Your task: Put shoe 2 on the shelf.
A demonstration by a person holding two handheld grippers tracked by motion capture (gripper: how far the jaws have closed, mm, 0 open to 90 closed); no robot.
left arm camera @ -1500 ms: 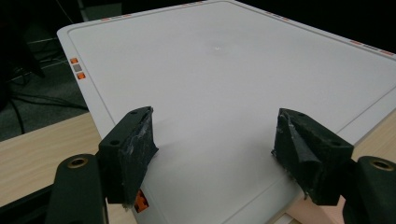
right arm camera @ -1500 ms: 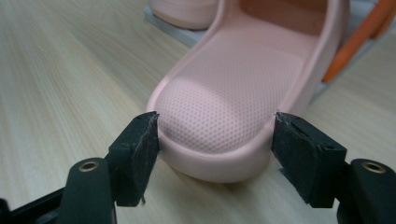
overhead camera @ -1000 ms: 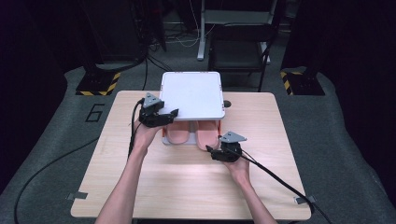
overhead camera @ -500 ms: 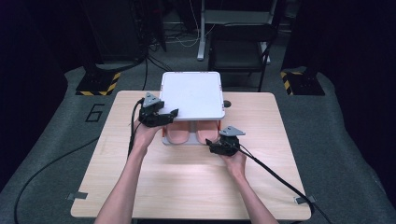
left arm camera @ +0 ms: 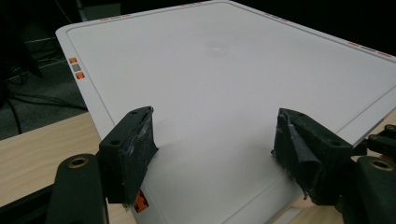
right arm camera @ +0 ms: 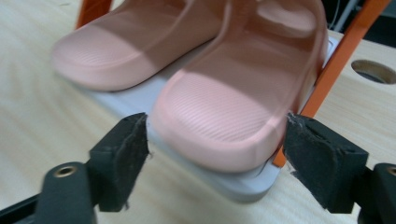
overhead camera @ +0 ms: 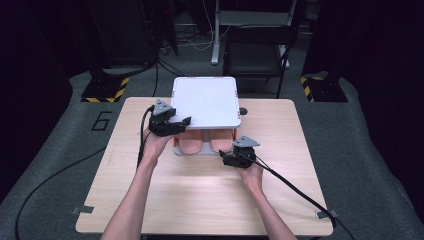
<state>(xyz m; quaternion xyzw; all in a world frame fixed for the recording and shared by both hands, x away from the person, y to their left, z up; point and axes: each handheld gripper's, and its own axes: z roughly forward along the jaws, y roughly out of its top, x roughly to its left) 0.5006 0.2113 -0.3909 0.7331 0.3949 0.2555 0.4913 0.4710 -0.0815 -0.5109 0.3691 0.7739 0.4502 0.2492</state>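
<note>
A: High view, entry one: we see a small two-level rack (overhead camera: 176, 148) near the middle of the desk (overhead camera: 200, 200), with a white top shelf (overhead camera: 206, 102) and a pair of pink slippers (overhead camera: 202, 144) on the lower level.

B: We note the left gripper (overhead camera: 183, 121) at the front left corner of the white top shelf. In the left gripper view its jaws stand apart above the white shelf (left arm camera: 224, 84), with nothing gripped between them.

A: Agreed. The right gripper (overhead camera: 224, 156) sits on the desk just in front of the right-hand slipper (overhead camera: 220, 145).

B: Right gripper view: we see the toe of that slipper (right arm camera: 224, 112) between the two jaws. The jaws have just been opening; both pads stand close beside the slipper's sides and do not press on it.

A: We also log the orange upright (right arm camera: 343, 51) of the rack beside that slipper, and the second slipper (right arm camera: 135, 44) lying alongside on the same grey base (right arm camera: 243, 184).
</note>
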